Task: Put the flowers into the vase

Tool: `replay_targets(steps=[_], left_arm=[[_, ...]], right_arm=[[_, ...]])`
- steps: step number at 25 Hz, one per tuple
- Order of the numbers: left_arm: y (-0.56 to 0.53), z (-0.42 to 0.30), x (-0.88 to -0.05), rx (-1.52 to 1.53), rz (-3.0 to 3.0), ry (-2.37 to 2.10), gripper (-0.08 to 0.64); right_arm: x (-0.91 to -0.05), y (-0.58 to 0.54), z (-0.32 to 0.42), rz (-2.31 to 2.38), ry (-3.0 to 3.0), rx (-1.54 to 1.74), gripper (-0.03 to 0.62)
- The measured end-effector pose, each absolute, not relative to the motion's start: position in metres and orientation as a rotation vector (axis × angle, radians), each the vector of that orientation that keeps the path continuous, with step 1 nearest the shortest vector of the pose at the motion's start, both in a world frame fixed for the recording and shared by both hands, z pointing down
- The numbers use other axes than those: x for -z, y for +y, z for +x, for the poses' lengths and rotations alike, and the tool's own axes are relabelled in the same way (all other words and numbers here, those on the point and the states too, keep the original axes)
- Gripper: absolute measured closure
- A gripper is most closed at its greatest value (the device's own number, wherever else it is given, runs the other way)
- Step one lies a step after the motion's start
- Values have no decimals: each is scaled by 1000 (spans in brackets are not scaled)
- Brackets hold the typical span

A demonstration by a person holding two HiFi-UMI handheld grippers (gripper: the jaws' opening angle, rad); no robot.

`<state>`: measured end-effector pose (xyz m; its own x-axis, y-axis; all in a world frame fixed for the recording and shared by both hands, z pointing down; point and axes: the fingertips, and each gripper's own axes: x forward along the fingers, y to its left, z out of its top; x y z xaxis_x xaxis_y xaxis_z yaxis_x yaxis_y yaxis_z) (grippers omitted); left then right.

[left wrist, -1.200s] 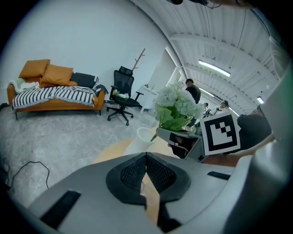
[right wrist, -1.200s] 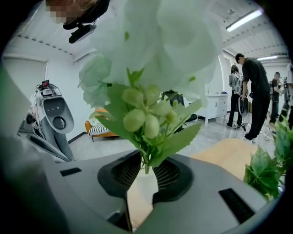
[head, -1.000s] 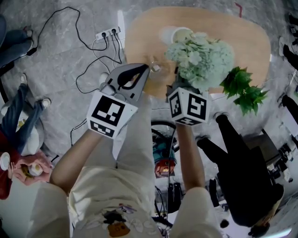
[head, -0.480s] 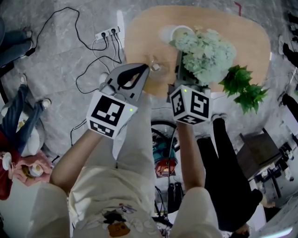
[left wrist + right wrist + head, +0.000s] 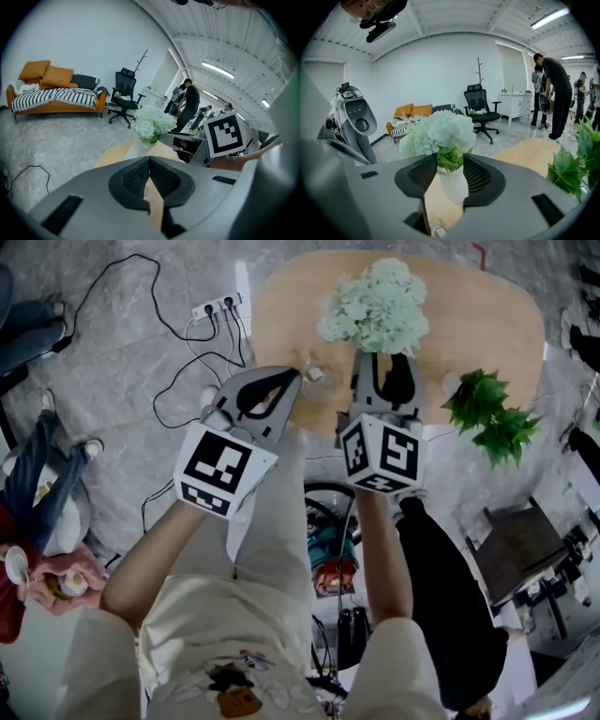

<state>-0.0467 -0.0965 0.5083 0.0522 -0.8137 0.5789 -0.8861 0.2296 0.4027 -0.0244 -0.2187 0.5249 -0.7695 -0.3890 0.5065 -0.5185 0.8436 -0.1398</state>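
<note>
A bunch of pale green-white flowers (image 5: 375,306) stands upright in a white vase (image 5: 452,185) on the round wooden table (image 5: 469,315). In the head view the blooms hide the vase. My right gripper (image 5: 385,367) sits just in front of it, open. Its jaws have just opened and nothing presses on the pads; in the right gripper view (image 5: 449,161) the vase shows in the gap beyond them. To the left, over the table's near edge, my left gripper (image 5: 291,378) is shut and empty. Its own view (image 5: 150,159) shows the flowers (image 5: 152,123) ahead.
A green leafy sprig (image 5: 492,423) lies at the table's right edge, close to my right gripper. A small clear object (image 5: 311,373) sits on the table near the left jaws. A power strip (image 5: 217,306) with cables lies on the floor to the left. A person in dark clothes (image 5: 450,606) stands at right.
The flowers, held tilted in the right gripper a second ago, now stand upright in the vase. The right jaws have opened off the stems. The left gripper has not moved.
</note>
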Motion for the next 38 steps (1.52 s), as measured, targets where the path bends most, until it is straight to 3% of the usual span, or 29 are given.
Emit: replay_targets(steps=[38], left_arm=[[-82,-21,-459,-176,1678,-1757,551]], right_arm=[[-483,-185,21,731,-2542,-426,438]])
